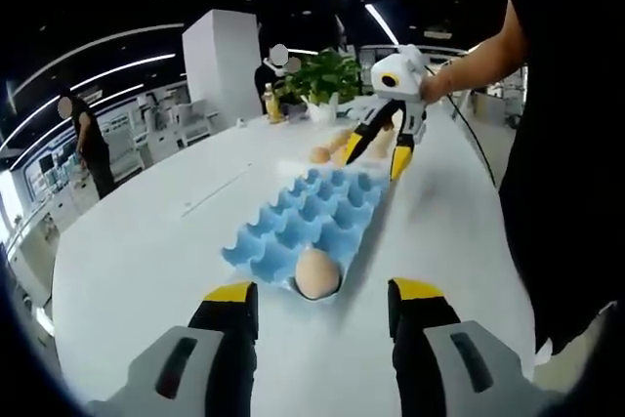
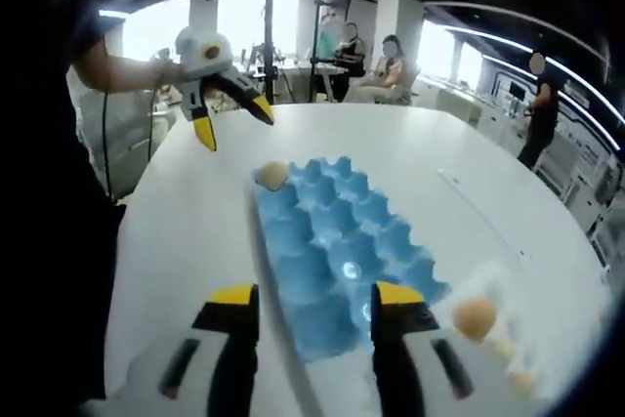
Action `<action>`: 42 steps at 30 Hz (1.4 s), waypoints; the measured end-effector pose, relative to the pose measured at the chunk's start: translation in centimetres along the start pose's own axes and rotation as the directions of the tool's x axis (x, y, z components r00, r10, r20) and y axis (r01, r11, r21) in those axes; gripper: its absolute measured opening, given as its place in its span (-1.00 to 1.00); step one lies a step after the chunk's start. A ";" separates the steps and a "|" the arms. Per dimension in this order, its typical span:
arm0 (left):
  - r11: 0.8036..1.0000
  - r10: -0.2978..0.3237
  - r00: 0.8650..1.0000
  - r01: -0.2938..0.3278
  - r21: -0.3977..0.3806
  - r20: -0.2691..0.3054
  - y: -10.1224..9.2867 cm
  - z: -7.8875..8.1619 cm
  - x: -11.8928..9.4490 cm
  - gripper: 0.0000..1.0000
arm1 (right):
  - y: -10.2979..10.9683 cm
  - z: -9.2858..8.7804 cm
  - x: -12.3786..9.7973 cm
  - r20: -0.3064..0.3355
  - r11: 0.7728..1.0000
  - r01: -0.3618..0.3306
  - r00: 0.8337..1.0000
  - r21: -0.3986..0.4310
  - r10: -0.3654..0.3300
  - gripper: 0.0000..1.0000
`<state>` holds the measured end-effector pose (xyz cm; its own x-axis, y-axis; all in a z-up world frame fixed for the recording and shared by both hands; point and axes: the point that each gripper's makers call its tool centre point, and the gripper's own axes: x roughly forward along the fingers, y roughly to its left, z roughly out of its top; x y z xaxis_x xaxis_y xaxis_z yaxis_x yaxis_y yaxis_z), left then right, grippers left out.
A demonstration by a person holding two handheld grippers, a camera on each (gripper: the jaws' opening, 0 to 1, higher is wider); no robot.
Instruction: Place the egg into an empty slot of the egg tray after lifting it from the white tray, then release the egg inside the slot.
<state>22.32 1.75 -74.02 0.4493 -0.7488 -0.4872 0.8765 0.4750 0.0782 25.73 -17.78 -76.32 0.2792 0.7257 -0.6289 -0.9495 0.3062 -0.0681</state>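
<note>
White table point(image 1: 146, 241), blue egg tray point(image 1: 312, 217) central, one egg point(image 1: 317, 273) in edge slot, both tongs parted, empty.

Left gripper view looks down the surface point(image 1: 146, 241) along the egg tray point(image 1: 312, 217) from its near end. Right gripper view faces back from the opp. end, closer in. Both share the tray & surface, approx. head-on.

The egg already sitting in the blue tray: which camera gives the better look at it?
The left gripper view. There the egg sits large and close in the near corner slot of the blue egg tray, just ahead of the jaws. In the right gripper view the same egg is small, at the tray's far corner.
</note>
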 end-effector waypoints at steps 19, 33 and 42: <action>1.000 -0.013 1.000 0.013 0.010 0.001 -0.3 0.2 0.3 0.07 | -2.5 -3.6 -4.5 -0.066 0.993 0.107 0.992 0.050 -0.104 -0.07; 1.000 -0.015 1.000 0.015 0.007 -0.016 -0.3 -0.2 0.3 0.08 | -3.3 -5.2 -6.1 -0.111 0.991 0.129 0.986 0.047 -0.123 -0.06; 1.000 -0.020 1.000 0.020 0.004 -0.021 -0.4 -0.1 0.6 0.09 | -4.4 -6.2 -7.5 -0.135 0.984 0.165 0.979 0.061 -0.155 -0.05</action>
<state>22.23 1.16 -74.47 0.4282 -0.7481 -0.5069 0.8859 0.4581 0.0723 26.91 -28.44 -76.11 0.4015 0.5794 -0.7093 -0.8799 0.4589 -0.1232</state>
